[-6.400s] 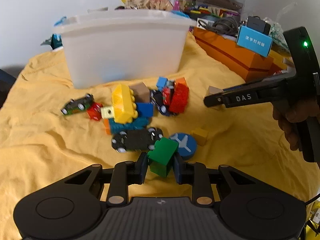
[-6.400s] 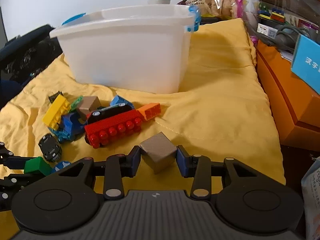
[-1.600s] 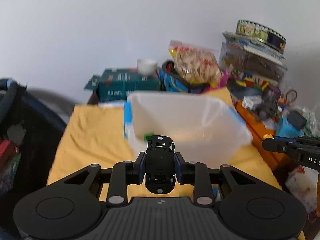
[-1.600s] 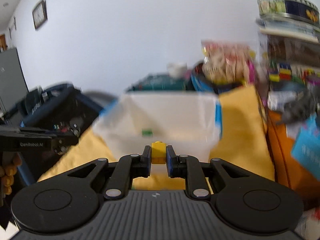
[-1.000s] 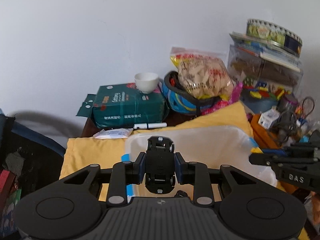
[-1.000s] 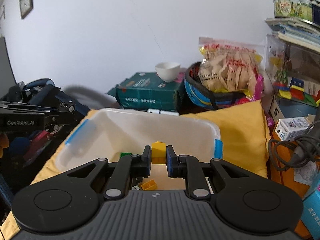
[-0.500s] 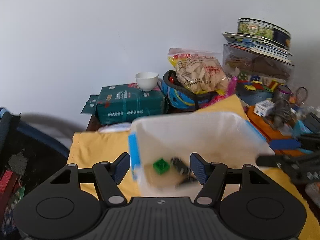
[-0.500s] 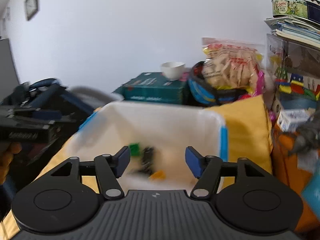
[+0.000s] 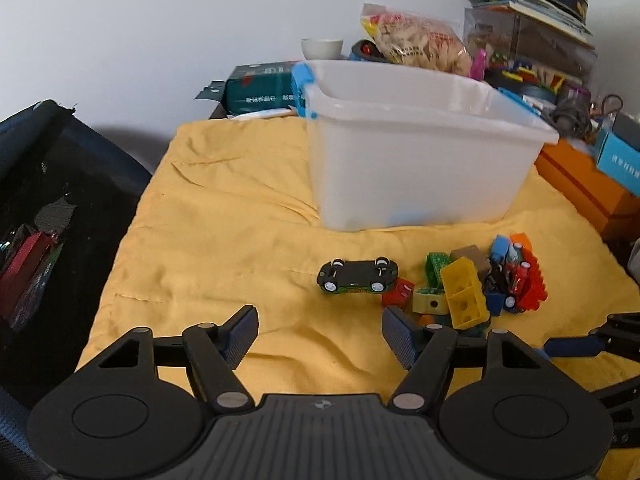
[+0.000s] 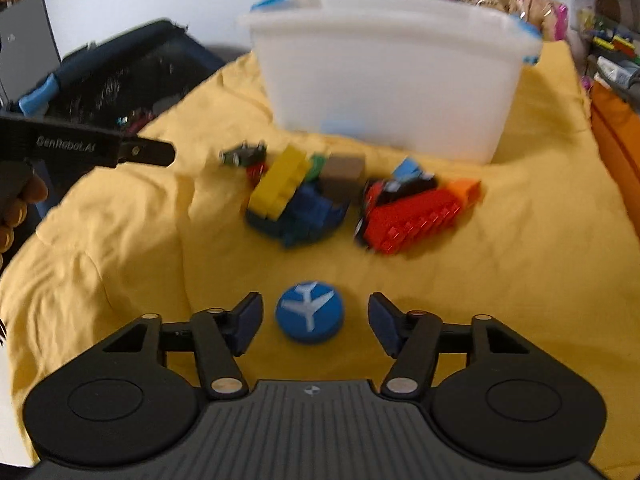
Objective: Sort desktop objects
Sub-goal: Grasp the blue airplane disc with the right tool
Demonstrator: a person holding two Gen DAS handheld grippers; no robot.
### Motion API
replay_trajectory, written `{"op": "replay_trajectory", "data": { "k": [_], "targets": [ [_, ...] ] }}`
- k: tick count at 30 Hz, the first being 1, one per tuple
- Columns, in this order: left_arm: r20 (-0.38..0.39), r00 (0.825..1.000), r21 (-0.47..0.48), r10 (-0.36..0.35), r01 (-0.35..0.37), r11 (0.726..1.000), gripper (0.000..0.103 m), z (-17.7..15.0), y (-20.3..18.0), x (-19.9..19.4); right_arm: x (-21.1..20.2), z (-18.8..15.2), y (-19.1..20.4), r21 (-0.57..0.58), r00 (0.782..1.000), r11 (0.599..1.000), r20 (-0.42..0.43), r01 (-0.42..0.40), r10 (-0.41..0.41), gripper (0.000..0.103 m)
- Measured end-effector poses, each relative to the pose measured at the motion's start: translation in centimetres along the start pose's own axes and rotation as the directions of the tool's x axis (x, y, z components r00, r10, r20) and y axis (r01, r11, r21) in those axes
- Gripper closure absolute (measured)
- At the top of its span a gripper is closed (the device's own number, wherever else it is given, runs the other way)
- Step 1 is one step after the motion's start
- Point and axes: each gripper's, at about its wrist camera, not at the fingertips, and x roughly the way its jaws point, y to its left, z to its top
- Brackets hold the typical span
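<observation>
My left gripper is open and empty, low over the yellow cloth, short of a green toy car. Right of the car lies a pile of bricks with a yellow brick and a red brick. My right gripper is open, its jaws on either side of a blue disc with a white plane, not touching it. Beyond lie the yellow brick, a blue piece and the red brick. The white bin stands behind the pile; it also shows in the right wrist view.
Orange boxes and cluttered shelves stand at the right. A black bag sits off the cloth's left edge. A green box, a cup and a snack bag stand behind the bin.
Both grippers opened over the bin and let go of the black car and the yellow brick. Both have since dropped back down to the cloth, the right one around the blue disc.
</observation>
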Motion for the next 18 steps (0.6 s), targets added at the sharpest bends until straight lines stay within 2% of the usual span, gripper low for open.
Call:
{"op": "replay_trajectory", "data": {
  "k": [3,11,18],
  "targets": [
    [0.006,1.000,0.011,-0.015,0.015,1.000,0.031,0.5,-0.4,1.2,0.2,-0.5,0.1,-0.024,1.000,1.000,0.011,0.011,-0.011,0.060],
    [-0.005,0.998,-0.051,-0.064,0.063,0.997,0.031,2.4,-1.2,5.2,-0.9,-0.5,-1.8,0.023,1.000,0.999,0.014,0.022,-0.023,0.061],
    [-0.085,0.991,-0.032,-0.104,0.101,0.994,0.031,2.7,-1.8,8.1,-1.6,-0.7,-2.6,0.048,0.999,0.998,0.021,0.026,-0.027,0.060]
  ]
}}
